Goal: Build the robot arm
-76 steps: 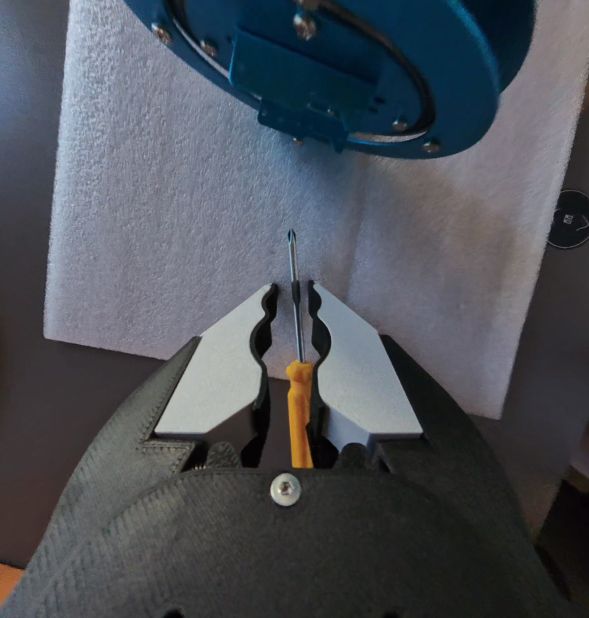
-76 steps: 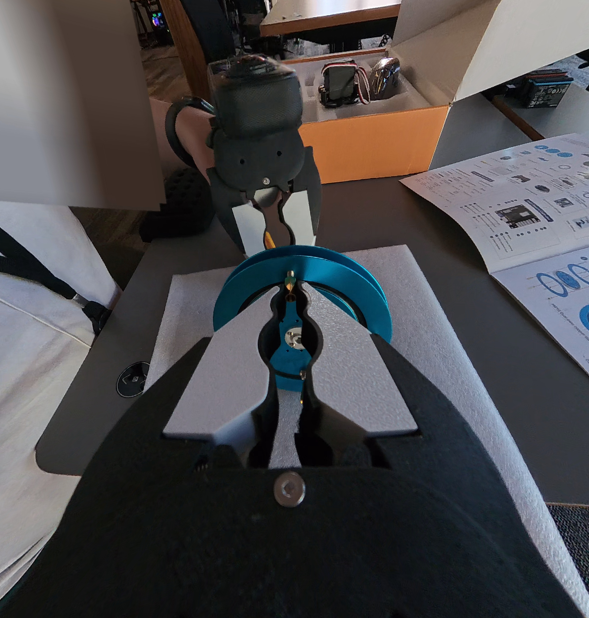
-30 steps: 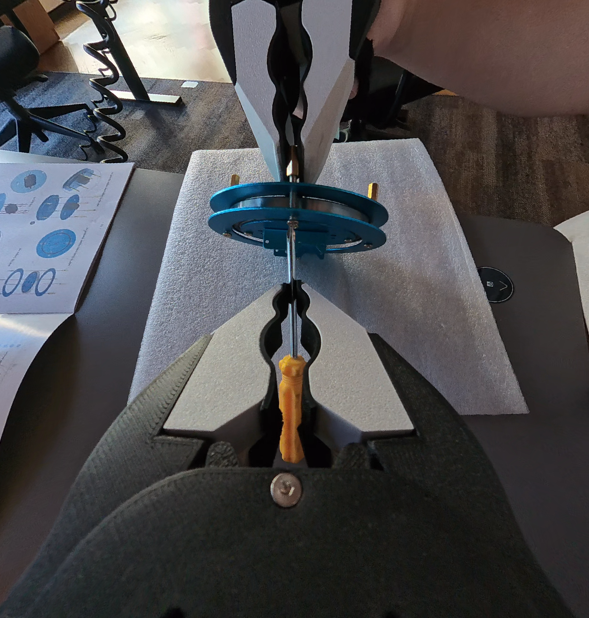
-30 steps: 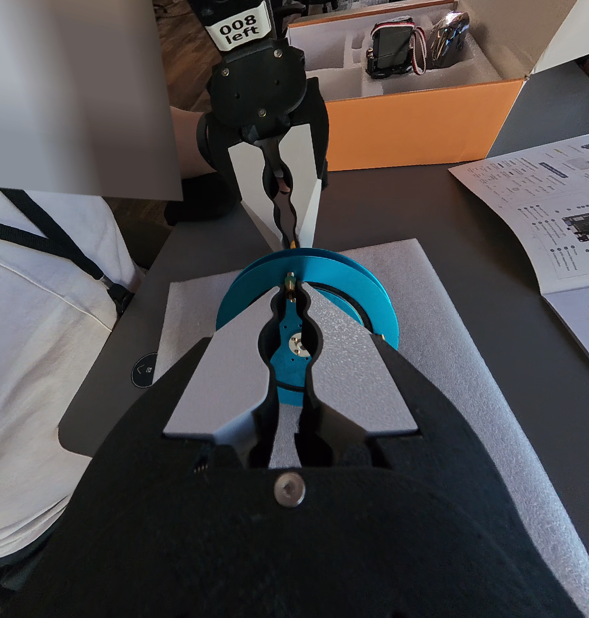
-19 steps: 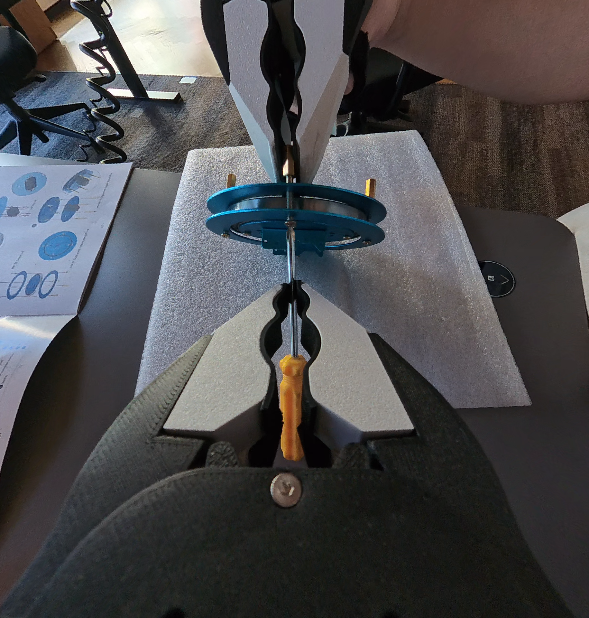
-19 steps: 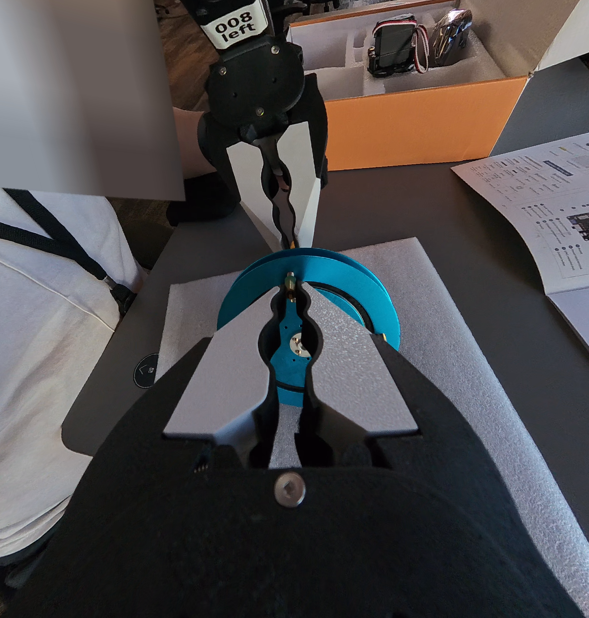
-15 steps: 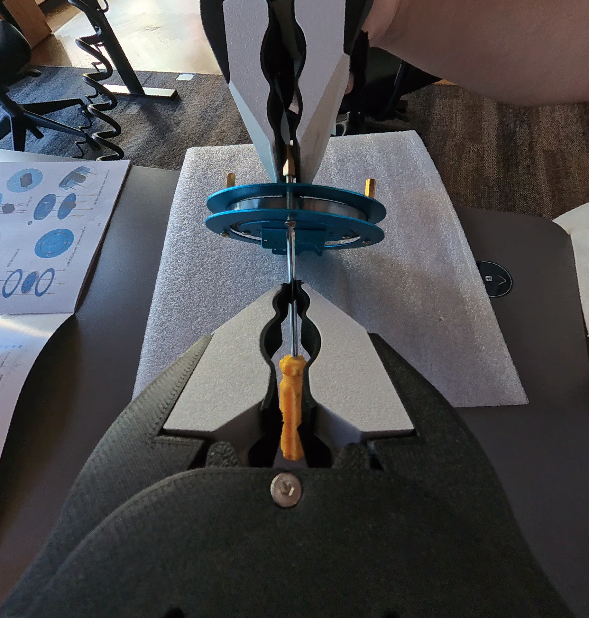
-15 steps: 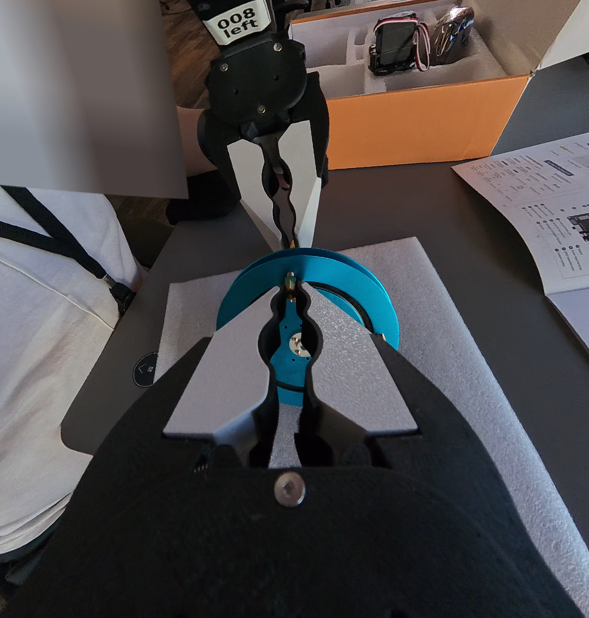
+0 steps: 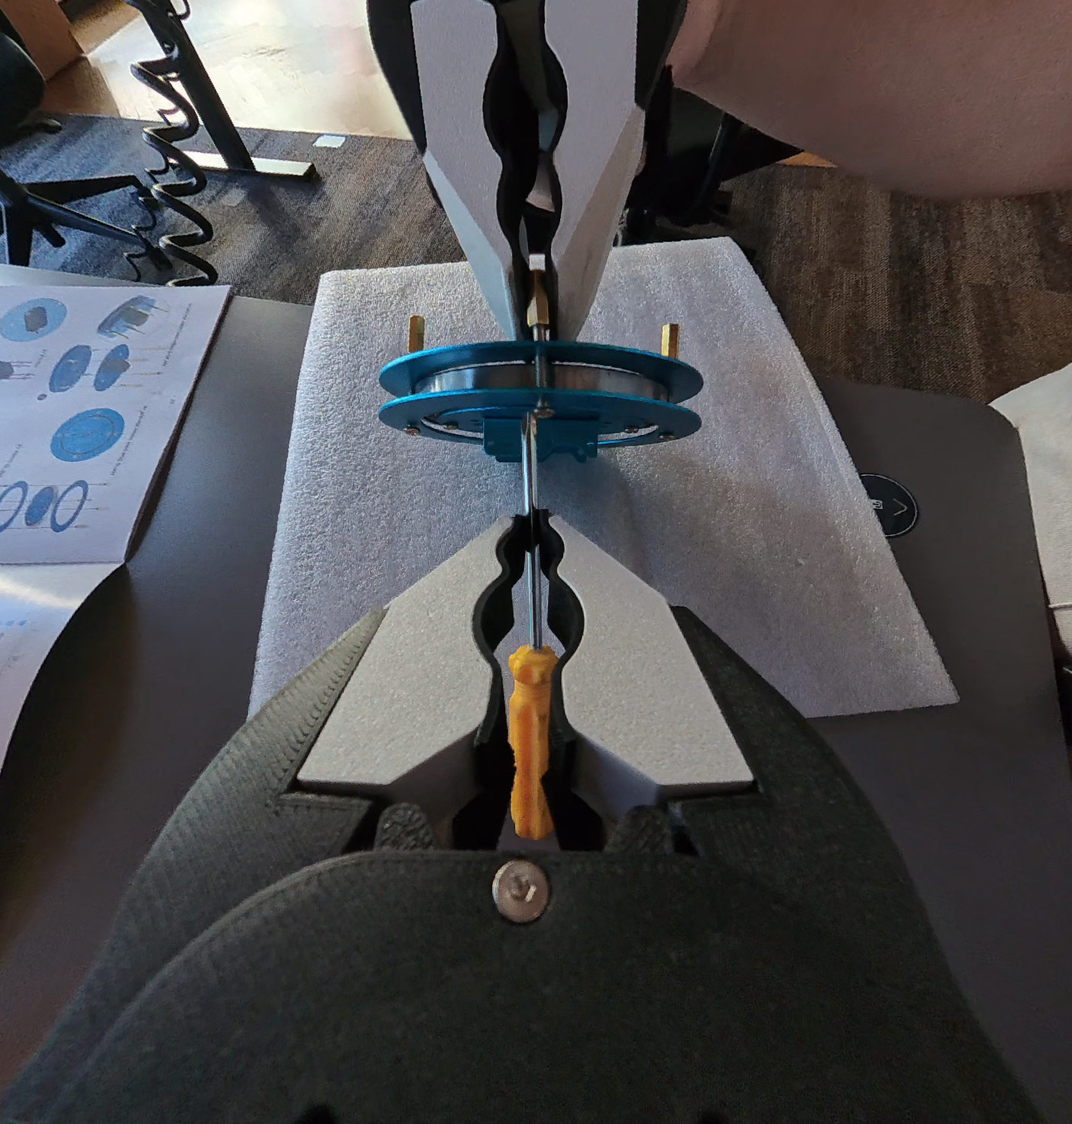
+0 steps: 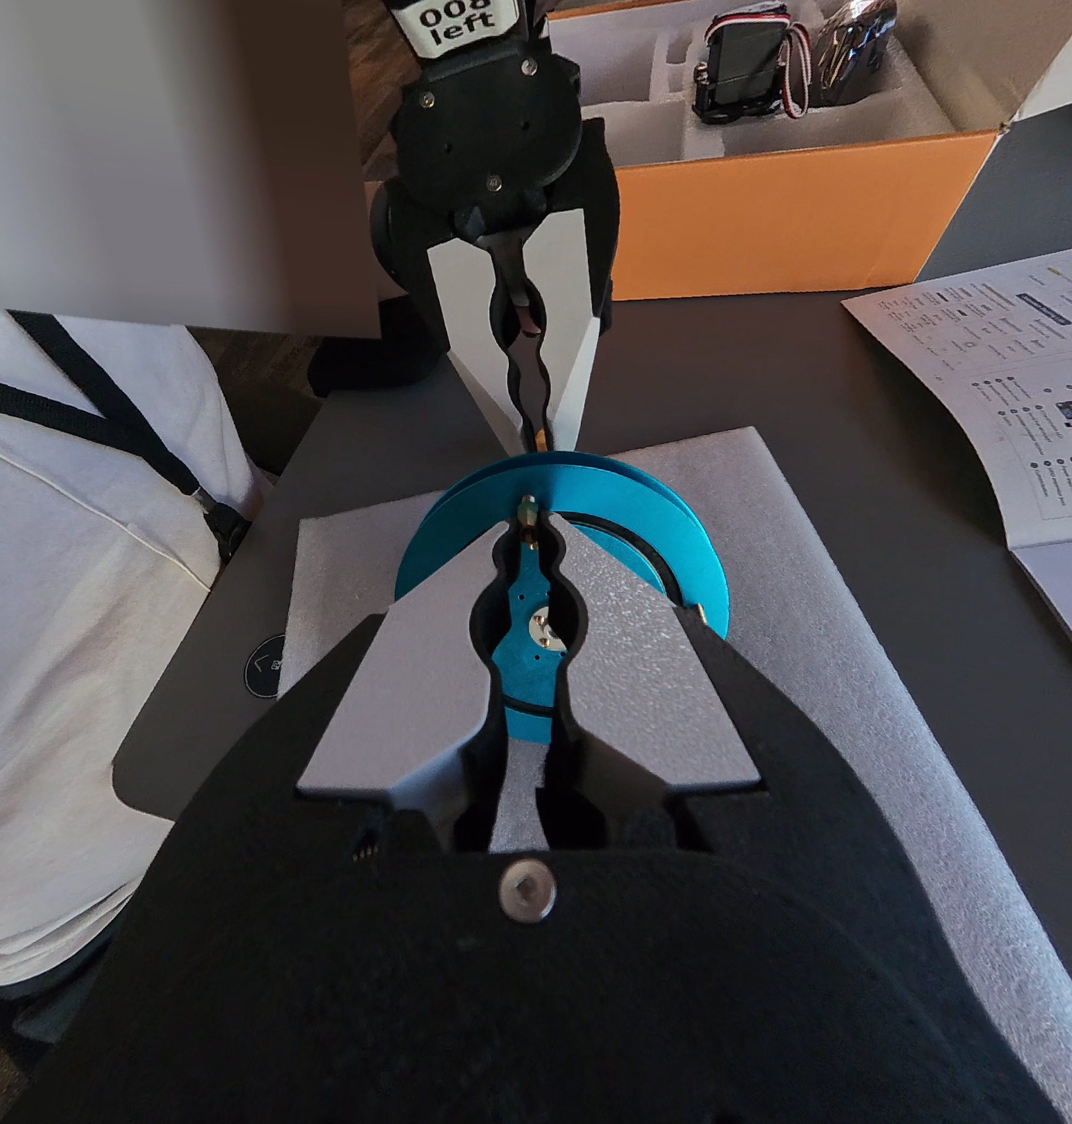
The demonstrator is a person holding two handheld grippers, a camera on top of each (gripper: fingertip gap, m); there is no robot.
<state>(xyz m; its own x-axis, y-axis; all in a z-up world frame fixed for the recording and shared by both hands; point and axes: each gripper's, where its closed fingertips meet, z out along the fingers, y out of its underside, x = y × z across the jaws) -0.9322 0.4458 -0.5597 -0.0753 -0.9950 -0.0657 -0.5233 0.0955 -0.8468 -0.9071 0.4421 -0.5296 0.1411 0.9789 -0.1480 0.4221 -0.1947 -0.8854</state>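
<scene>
A blue two-disc metal assembly [image 9: 460, 368] stands on edge over a white foam sheet [image 9: 734, 547]. My left gripper [image 9: 530, 517] is shut on an orange-handled screwdriver [image 9: 530, 742]. The screwdriver's tip rests on a screw on the near disc. My right gripper [image 10: 530, 517] is shut on a brass standoff [image 10: 527, 523] at the rim of the assembly [image 10: 618, 499]. In the left wrist view the right gripper [image 9: 542, 331] faces me from the far side. In the right wrist view the left gripper [image 10: 536, 441] is just behind the disc.
Two more brass standoffs [image 9: 416, 331] [image 9: 670, 340] stick out of the far disc. An open orange box [image 10: 764, 207] with parts in foam stands behind. A printed manual [image 10: 1008, 395] lies beside the foam. A person in a white shirt [image 10: 65, 608] is close on the other side. There is about 5 cm between the tips of the two grippers.
Since 2.5 s ago my left gripper has swung round and brought the screwdriver tip onto the assembly. Over the last second both grippers stay almost still.
</scene>
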